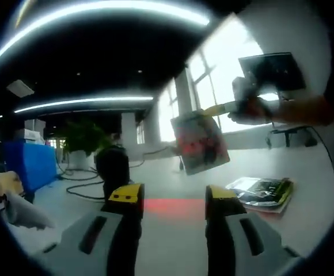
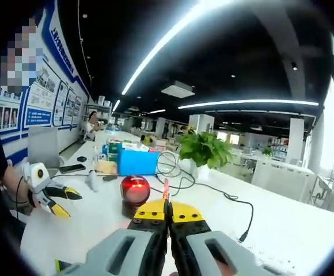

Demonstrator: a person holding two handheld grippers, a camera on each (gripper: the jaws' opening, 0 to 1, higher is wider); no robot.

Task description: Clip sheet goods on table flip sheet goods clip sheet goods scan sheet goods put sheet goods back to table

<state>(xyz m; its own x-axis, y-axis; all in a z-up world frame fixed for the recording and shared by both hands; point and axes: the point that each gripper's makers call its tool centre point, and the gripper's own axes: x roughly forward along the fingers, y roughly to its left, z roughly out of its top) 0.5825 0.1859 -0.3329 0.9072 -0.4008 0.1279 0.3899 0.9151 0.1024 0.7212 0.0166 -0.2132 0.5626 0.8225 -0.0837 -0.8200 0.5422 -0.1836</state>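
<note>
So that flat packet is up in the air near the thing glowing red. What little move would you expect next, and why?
Probably lower the packet toward the red glow on the table and turn its printed face to the scanner. The right gripper holds the packet clamped edge-on above the tabletop, the scanner's red light is on, and the left gripper is open and free.
</note>
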